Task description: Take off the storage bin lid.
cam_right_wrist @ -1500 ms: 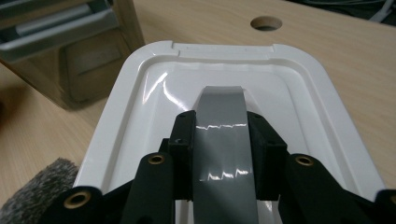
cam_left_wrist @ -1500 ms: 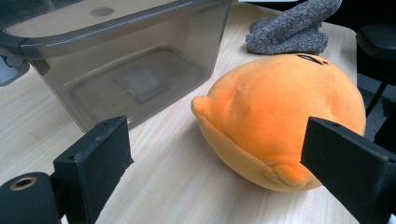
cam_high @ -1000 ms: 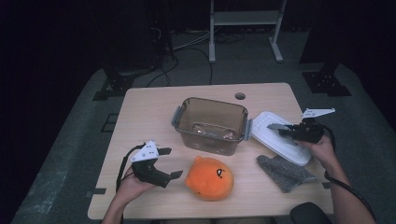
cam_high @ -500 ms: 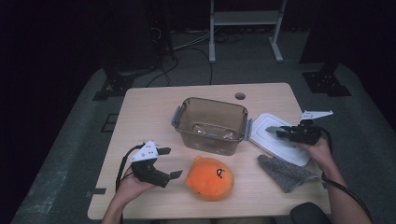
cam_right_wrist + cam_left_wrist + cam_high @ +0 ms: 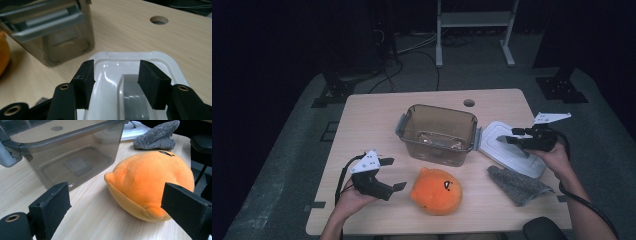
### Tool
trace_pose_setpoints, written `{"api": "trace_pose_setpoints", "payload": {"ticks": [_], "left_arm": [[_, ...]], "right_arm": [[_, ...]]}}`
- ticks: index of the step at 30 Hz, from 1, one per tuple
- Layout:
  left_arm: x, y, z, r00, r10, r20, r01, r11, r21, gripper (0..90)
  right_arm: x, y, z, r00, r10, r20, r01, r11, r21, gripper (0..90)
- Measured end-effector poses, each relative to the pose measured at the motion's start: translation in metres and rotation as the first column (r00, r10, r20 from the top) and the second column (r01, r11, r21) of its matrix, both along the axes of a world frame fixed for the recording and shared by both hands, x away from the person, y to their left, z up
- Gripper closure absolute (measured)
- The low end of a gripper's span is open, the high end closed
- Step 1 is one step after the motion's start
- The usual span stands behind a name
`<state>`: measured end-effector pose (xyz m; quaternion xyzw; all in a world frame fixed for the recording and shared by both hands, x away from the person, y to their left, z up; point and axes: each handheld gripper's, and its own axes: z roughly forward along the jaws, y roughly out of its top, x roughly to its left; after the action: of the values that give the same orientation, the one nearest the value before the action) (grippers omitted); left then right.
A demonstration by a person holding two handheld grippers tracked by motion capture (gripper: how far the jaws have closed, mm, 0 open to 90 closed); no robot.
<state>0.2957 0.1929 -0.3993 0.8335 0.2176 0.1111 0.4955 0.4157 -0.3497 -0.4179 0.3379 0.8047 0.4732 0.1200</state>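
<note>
From the high view, my right gripper hovers over the white lid, which lies flat on the table just right of the brown bin, its long side running toward me and to the right. My right hand is clearly the nearer one to it. My left gripper rests near the table's front edge, jaws wide apart and empty, aimed at the orange plush toy just beside it. A grey cloth lies in front of the lid.

In the left gripper view, the toy sits ahead between my spread jaws, not yet touched.

In the right gripper view, the lid lies directly under and ahead of my jaws, which stand partly open with nothing gripped.

Compared with a second ago, my right jaws have just been opening off the lid's grey handle ridge, and that hand sits a little higher; the left has not shifted.
</note>
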Motion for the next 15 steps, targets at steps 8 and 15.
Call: {"api": "trace_pose_setpoints", "payload": {"ticks": [8,15], "left_arm": [[0.001,0.002,0.000,1.0000,0.007,0.000,-0.007,1.0000,-0.002,7.5],[0.001,0.003,0.000,0.9999,0.011,-0.001,-0.011,0.9999,-0.002,7.5]], "right_arm": [[-0.013,0.016,0.026,0.9965,0.072,0.042,-0.073,0.997,0.029,42.8],[-0.029,0.041,0.049,0.9838,0.165,0.070,-0.168,0.985,0.036,40.6]]}}
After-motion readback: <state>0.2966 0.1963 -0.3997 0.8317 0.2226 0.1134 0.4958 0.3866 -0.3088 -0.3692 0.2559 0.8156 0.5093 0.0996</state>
